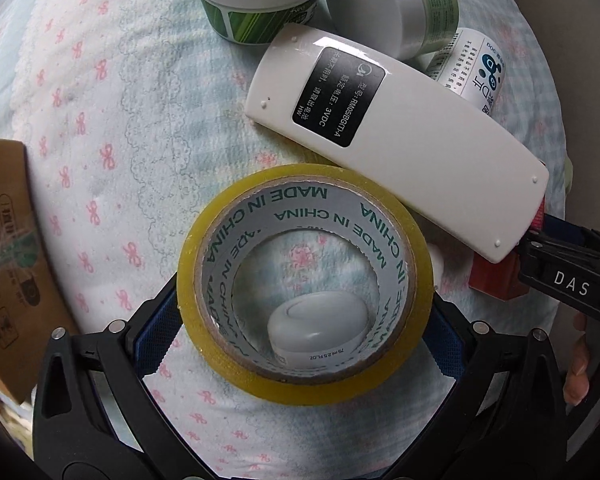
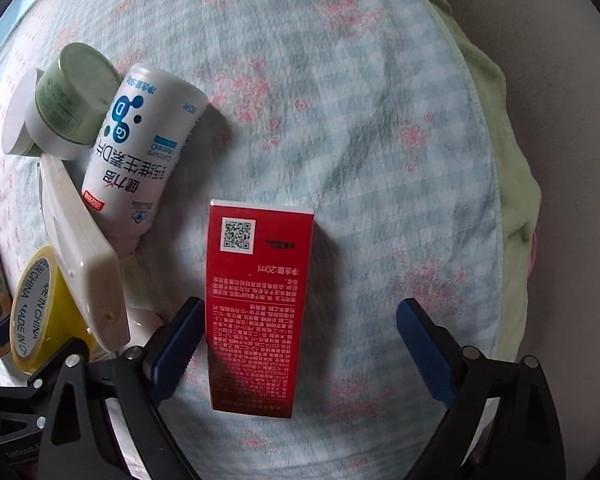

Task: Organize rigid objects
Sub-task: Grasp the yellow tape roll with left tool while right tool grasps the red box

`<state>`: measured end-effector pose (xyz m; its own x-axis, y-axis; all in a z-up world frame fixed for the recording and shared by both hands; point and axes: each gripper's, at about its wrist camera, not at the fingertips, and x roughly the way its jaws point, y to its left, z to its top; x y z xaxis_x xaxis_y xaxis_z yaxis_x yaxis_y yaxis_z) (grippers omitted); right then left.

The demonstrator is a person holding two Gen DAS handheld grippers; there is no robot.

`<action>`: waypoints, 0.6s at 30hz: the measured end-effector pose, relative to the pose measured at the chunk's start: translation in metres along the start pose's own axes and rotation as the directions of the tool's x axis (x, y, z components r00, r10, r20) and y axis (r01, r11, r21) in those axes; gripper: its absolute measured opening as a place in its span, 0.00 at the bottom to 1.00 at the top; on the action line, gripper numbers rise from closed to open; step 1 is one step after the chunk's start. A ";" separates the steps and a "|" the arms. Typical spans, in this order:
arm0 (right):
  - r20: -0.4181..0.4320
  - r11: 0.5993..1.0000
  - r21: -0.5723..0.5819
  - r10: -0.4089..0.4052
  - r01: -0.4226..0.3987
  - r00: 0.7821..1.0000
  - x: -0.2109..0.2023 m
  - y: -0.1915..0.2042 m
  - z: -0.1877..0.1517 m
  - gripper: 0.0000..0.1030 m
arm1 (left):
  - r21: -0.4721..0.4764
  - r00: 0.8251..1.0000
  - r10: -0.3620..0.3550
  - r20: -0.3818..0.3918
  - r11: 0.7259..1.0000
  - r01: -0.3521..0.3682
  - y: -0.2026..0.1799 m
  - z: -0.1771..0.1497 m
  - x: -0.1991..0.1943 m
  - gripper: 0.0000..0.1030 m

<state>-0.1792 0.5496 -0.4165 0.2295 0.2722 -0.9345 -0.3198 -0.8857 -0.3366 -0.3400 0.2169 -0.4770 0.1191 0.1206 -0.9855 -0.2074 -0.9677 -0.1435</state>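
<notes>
In the left wrist view my left gripper (image 1: 306,344) has its jaws spread wide around a yellow tape roll (image 1: 305,280); both pads touch its sides. A small white cap (image 1: 318,326) shows through the roll's hole. A white remote (image 1: 396,140) lies face down behind the roll, its end resting on the roll. Two green-labelled jars (image 1: 256,4) and a white bottle (image 1: 476,68) lie beyond. In the right wrist view my right gripper (image 2: 300,344) is open around a red box (image 2: 256,308) lying flat; the left pad touches the box and the right pad stands clear.
Everything lies on a soft blue-checked blanket (image 2: 380,140) with pink bows. A brown cardboard box (image 1: 8,248) stands at the left. A green cloth edge (image 2: 512,184) runs along the right. The right gripper's body (image 1: 568,280) sits by the remote's near end.
</notes>
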 end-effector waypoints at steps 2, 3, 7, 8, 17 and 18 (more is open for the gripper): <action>0.002 1.000 -0.010 -0.020 0.020 1.000 0.003 0.004 -0.002 0.73 | -0.006 1.000 -0.002 -0.001 1.000 0.002 0.000 0.002 0.004 0.99; 0.007 0.999 -0.016 -0.031 0.031 1.000 0.004 0.005 -0.002 0.71 | -0.007 1.000 -0.007 0.001 1.000 0.007 0.000 0.003 0.005 0.99; 0.000 1.000 -0.021 0.006 -0.006 1.000 0.004 0.011 -0.005 0.46 | -0.018 0.999 -0.035 0.007 0.999 0.035 0.003 0.004 0.007 0.94; 0.000 1.000 -0.022 0.017 -0.017 1.000 0.004 0.013 -0.005 0.42 | -0.025 0.999 -0.045 0.015 0.999 0.045 0.004 0.003 0.006 0.94; 0.004 1.000 -0.010 0.025 -0.025 1.000 0.001 0.011 -0.010 0.38 | -0.012 0.999 -0.027 0.046 1.000 0.028 -0.001 -0.004 0.001 0.93; 0.006 1.000 -0.005 0.029 -0.029 1.000 0.001 0.010 -0.010 0.38 | -0.011 0.998 -0.024 0.053 1.000 0.025 -0.002 -0.005 -0.001 0.93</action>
<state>-0.1729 0.5370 -0.4196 0.2147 0.2482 -0.9446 -0.3215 -0.8953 -0.3083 -0.3351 0.2180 -0.4757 0.0728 0.1555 -0.9851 -0.1939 -0.9667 -0.1669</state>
